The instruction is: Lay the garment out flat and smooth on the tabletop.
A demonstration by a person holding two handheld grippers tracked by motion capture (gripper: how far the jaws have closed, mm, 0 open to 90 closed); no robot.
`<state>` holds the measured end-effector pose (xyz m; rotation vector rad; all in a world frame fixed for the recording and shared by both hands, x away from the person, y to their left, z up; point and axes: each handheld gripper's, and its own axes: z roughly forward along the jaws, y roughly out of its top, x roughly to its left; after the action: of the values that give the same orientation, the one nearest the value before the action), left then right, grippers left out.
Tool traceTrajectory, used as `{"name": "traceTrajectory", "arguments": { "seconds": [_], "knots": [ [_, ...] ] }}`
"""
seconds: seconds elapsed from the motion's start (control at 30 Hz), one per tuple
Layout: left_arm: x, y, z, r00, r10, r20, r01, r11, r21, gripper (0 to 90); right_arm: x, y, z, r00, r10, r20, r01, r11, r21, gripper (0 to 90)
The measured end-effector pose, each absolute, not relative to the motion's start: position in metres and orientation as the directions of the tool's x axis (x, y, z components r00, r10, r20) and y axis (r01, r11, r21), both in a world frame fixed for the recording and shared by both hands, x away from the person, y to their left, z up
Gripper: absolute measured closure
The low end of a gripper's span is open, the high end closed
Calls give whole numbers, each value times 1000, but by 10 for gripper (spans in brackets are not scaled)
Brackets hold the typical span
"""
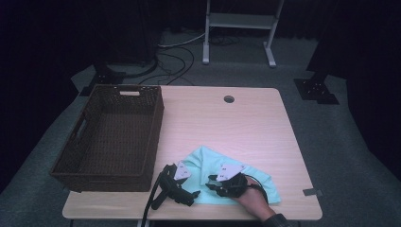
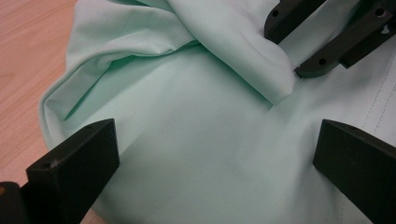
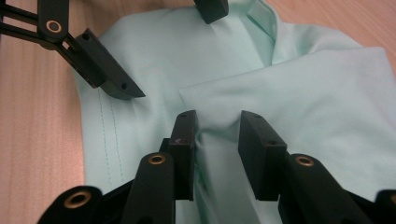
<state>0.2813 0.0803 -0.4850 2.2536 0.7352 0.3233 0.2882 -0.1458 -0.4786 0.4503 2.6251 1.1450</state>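
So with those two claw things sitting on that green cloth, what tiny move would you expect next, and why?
Probably the right gripper finishes pinching and lifts slightly. Its fingers stand narrow, with a ridge of the mint-green fabric cloth bunched between them, though a firm clamp isn't clear. The left gripper rests wide open over flat cloth, gripping nothing. The brown woven wicker basket beside it may be the destination.

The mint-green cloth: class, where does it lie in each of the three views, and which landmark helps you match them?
High view: mint-green cloth at the table's near edge, right of the wicker basket.
Left gripper view: cloth across the middle and right.
Right gripper view: cloth across the centre and right.
Shared landmark: the wooden table.
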Motion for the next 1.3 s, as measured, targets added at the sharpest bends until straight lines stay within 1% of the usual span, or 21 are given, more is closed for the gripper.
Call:
{"name": "traceTrajectory", "arguments": {
  "seconds": [0.2,0.23,0.33,0.4,0.67,1.3],
  "knots": [
    [281,80,-485,805,594,11,410,-568,714,0,289,-146,-478,-913,396,-96,199,639,743,746],
    [281,80,-485,805,594,11,410,-568,714,0,289,-146,-478,-912,399,-92,203,636,744,771],
    [281,80,-485,804,595,10,411,-568,714,0,292,-149,-478,-911,408,-59,228,618,752,832],
    [281,80,-485,804,595,11,410,-568,714,0,295,-150,-478,-912,409,-30,246,605,758,848],
    [281,80,-485,804,595,11,410,-568,714,0,295,-153,-471,-908,418,-18,254,586,770,862],
    [281,80,-485,804,595,11,410,-567,715,0,298,-167,-455,-890,457,-12,260,527,809,862]
  ]
}}
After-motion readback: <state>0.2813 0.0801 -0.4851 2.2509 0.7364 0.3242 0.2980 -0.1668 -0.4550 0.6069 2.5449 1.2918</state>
